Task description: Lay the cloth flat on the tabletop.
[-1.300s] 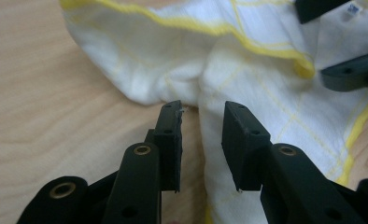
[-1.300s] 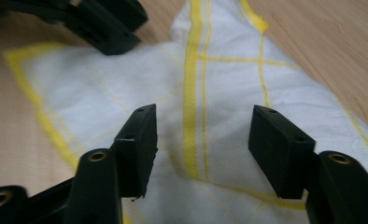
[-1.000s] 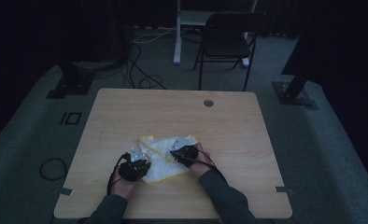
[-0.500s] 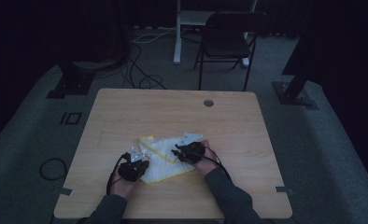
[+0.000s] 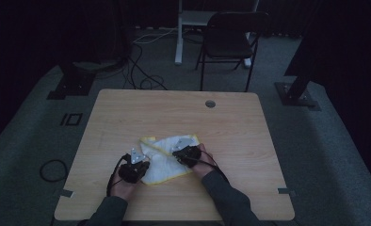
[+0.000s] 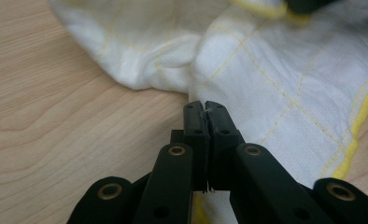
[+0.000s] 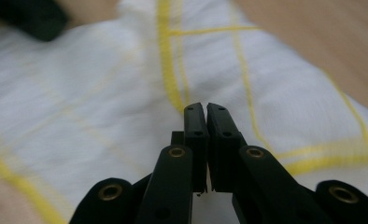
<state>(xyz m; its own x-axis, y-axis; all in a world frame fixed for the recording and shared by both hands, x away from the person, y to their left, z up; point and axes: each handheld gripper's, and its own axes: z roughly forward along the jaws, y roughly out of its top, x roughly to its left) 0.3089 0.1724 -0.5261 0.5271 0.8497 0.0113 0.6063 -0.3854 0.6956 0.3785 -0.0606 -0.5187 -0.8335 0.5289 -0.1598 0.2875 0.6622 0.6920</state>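
A white cloth (image 5: 167, 162) with yellow grid lines and a yellow hem lies crumpled on the wooden table (image 5: 174, 113), near its front edge. My left gripper (image 5: 145, 165) rests at the cloth's left edge. In the left gripper view its jaws (image 6: 204, 105) stand together with a sliver of the white cloth (image 6: 266, 79) nipped at the tips. My right gripper (image 5: 178, 155) sits at the cloth's upper right part. Its jaws (image 7: 205, 106) have just been closing and now meet on a raised fold of the cloth (image 7: 102, 93), by a yellow stripe.
A small round hole (image 5: 210, 103) is set in the table near its far edge. Beyond the table stand a dark chair (image 5: 230, 37) and a white post (image 5: 179, 33), with cables (image 5: 146, 80) on the floor. Dark stands (image 5: 73, 77) flank the table.
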